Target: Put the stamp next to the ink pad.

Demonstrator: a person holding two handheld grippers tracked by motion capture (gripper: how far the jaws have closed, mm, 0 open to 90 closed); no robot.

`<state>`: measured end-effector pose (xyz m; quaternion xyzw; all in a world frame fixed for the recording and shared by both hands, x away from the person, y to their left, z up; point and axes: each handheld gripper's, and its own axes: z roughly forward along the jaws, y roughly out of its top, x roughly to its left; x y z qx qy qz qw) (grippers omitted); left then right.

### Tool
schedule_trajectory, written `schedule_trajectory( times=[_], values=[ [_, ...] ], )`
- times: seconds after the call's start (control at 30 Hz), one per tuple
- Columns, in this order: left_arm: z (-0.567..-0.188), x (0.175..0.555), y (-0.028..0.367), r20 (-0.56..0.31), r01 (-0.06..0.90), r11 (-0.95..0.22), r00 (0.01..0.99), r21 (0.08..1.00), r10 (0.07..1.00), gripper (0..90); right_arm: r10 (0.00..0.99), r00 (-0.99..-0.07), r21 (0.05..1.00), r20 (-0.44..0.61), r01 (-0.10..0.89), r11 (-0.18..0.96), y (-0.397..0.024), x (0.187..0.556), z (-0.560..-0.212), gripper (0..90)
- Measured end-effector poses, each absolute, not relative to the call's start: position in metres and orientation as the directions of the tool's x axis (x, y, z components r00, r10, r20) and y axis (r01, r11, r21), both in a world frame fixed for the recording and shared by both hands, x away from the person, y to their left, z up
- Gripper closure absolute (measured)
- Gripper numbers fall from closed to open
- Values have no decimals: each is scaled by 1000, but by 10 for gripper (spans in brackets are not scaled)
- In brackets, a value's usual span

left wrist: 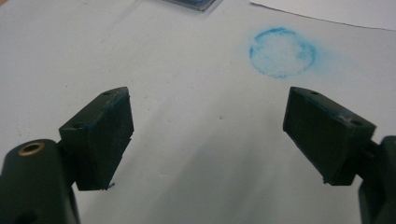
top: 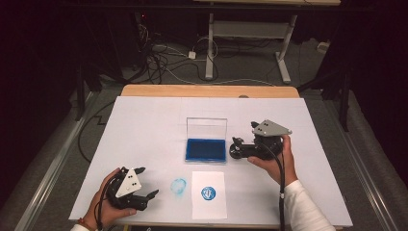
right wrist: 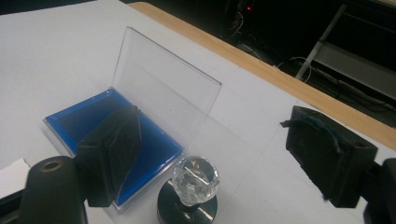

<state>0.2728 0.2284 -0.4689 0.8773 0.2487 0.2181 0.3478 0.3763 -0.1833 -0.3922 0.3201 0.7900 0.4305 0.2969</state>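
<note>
both hands come in at the near edge of the table (top: pixel 144 120). the left gripper (top: pixel 144 188) rests low at the near left with its jaws wide and nothing between them. the right gripper (top: pixel 243 144) hangs to the right of the ink pad, jaws also wide apart. going by size: the open ink pad (top: pixel 206 149), its clear lid upright, sits mid-table; nearer lies the sheet of paper (top: pixel 209 202), which already carries a clean round blue print (top: pixel 208 193). a fainter blue ring (left wrist: pixel 282 52) marks the table cover just left of the sheet. so the stamping looks done, and the stamp (right wrist: pixel 192 186) has been set down on its base just right of the pad. it stands low between the right gripper's jaws, touching neither. what seems left is closing the lid and tidying up.
</note>
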Motion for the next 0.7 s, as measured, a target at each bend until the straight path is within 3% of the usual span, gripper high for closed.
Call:
schedule_trajectory(
  times=[0.7],
  values=[
    [-468,272,229,214,282,-634,778,720,590,155,730,-639,865,-244,197,462,-188,356,-380,211]
  ],
)
